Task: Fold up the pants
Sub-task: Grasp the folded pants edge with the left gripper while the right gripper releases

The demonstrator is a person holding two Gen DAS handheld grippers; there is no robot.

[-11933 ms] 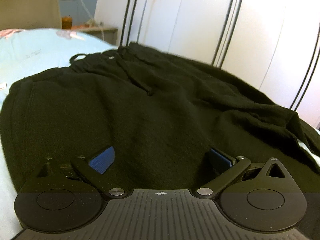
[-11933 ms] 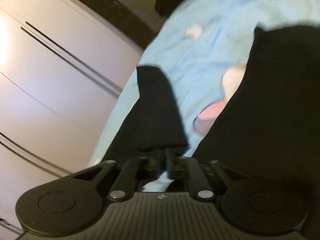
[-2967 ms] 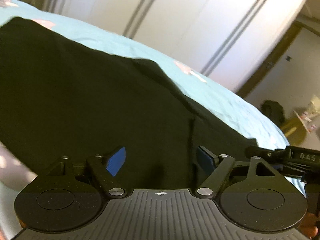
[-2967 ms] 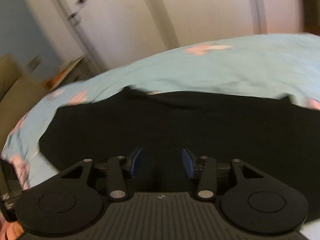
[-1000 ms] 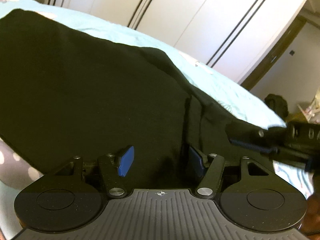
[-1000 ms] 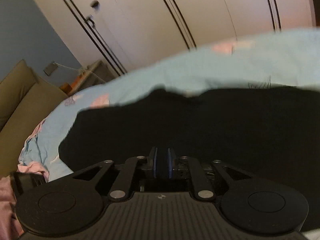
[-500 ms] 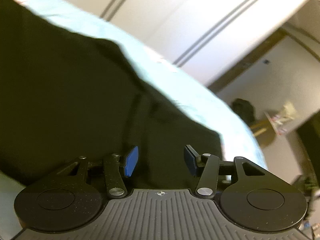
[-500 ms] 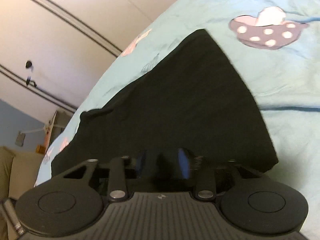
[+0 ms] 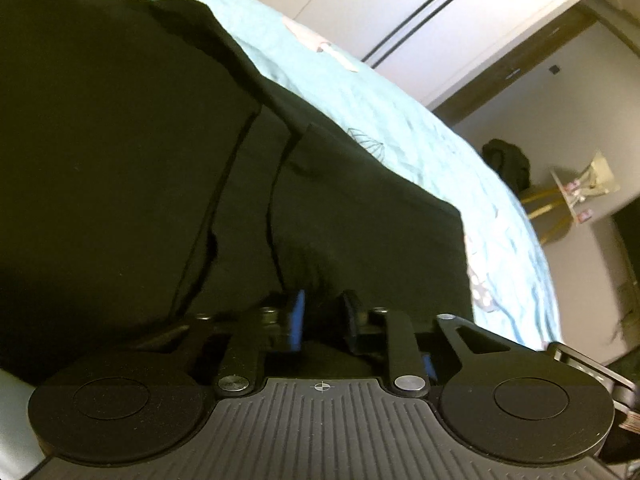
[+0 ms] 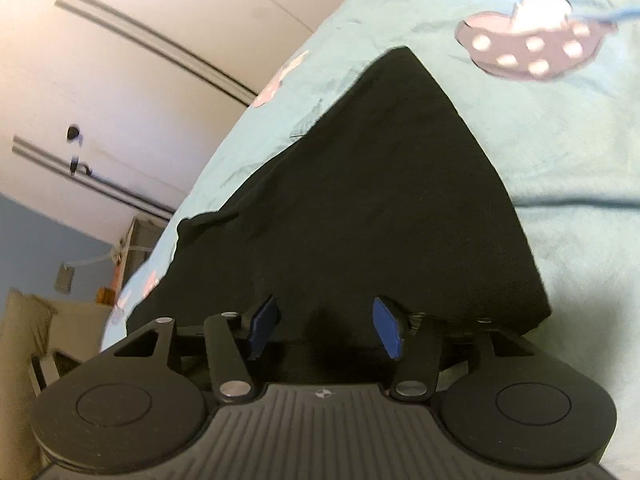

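The black pants (image 9: pixel 120 140) lie folded over on a light blue bed sheet (image 9: pixel 400 112), with layered edges running toward me. My left gripper (image 9: pixel 323 320) sits low at the near edge of the pants. Its jaws are closing, and a raised fold of black cloth is pinched between the blue pads. In the right wrist view the pants (image 10: pixel 380 180) taper to a corner at the far right. My right gripper (image 10: pixel 325 326) hovers over their near edge. Its jaws are opening; the pads stand wide apart over the cloth and press on nothing.
White wardrobe doors (image 9: pixel 360 8) with dark grooves stand behind the bed. A dark bag (image 9: pixel 506 160) sits on the floor past the bed's far corner. A small side table (image 10: pixel 136 240) and an olive cushion (image 10: pixel 24 320) lie to the left. The sheet (image 10: pixel 560 160) has mushroom prints.
The left jaws have narrowed from wide apart onto a fold of the pants, and the view has shifted right. The right gripper, shut a second ago, has rolled and spread its jaws.
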